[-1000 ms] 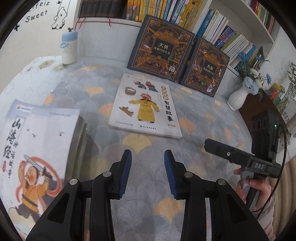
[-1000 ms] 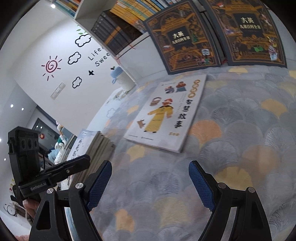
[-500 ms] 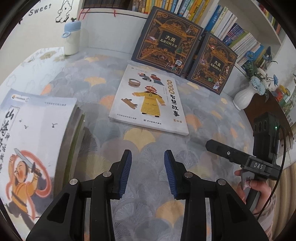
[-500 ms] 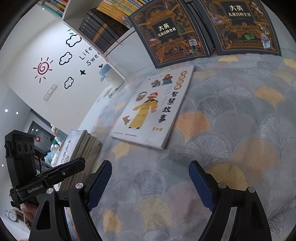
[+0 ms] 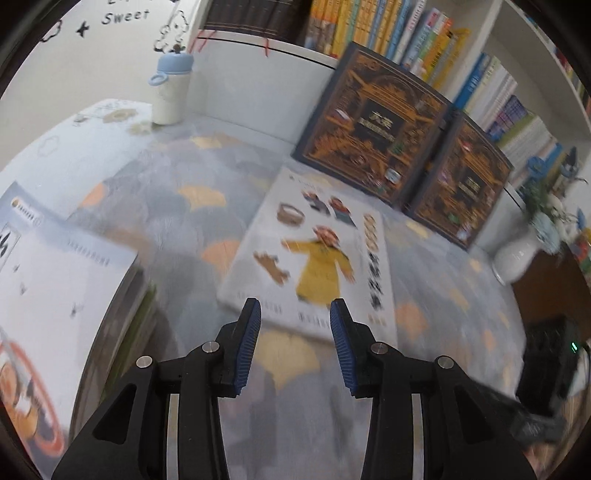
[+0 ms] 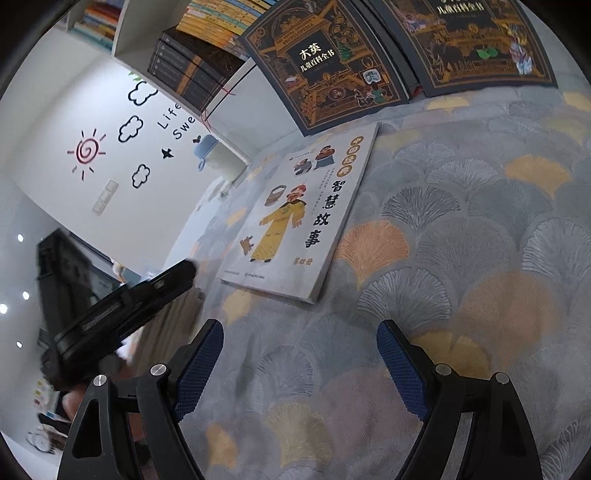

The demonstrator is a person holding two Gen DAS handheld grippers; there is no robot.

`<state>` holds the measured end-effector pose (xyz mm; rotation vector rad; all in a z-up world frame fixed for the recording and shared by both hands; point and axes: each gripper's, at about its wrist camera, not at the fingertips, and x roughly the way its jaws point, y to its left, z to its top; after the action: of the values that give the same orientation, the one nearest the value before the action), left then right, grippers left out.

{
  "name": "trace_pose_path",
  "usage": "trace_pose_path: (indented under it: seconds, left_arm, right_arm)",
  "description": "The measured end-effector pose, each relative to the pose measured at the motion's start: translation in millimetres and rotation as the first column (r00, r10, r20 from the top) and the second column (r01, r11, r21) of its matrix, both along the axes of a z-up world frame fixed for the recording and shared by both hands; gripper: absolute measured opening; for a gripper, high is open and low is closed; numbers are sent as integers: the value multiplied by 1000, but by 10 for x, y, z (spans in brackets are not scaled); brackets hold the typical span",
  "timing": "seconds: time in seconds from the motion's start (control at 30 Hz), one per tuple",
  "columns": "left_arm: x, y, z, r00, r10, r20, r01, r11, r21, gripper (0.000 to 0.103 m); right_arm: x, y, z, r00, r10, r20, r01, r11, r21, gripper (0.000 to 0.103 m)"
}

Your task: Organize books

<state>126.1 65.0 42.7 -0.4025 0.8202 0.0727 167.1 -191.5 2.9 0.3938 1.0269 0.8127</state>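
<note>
Left gripper (image 5: 294,314): fingers (image 5: 246,345) parted by a moderate gap, nothing between them, tips just short of the near edge of the white picture book (image 5: 317,258). Left view is motion-blurred.

Right gripper (image 6: 300,363): fingers (image 6: 400,373) spread wide, empty, over the fan-patterned cloth (image 6: 461,236) covering the table. The left gripper's body shows to the left of the right fingers.

White picture book lies flat, cover up, ahead of both pairs of fingers; in the right view (image 6: 299,221) it sits ahead and slightly left.

Left of the left fingers: a stack of books (image 5: 55,295), top cover white with a red-orange figure.

Beyond the flat book: two dark encyclopedia volumes (image 5: 373,122) leaning side by side against the bookshelf (image 5: 406,33). Far left: a white bottle with a blue lid (image 5: 168,88). Far right: a white vase (image 5: 517,254) with flowers.
</note>
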Motion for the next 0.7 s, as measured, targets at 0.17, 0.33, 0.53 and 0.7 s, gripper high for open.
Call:
trace_pose_path:
  seconds: [0.17,0.33,0.53,0.7]
  left_arm:
    - [296,90,-179,997,58,-46,-59,998,-6,38]
    - [459,47,-304,994,95,-49,-90,993,82,38]
    - [625,-145,-347,998,35,-57,-22,977,214,54]
    - [667,-355,-349,989,-126,-83,138,976,169,54]
  right_arm:
    - [183,27,5,999,-4,-36,5,1000,21,84]
    - [455,58,-22,995,-9,-101,15,998,61,84]
    - [740,164,-49,989,-8,-150,22,996,89,84]
    - [885,346,-38,985,16,-175,-2,997,80,86]
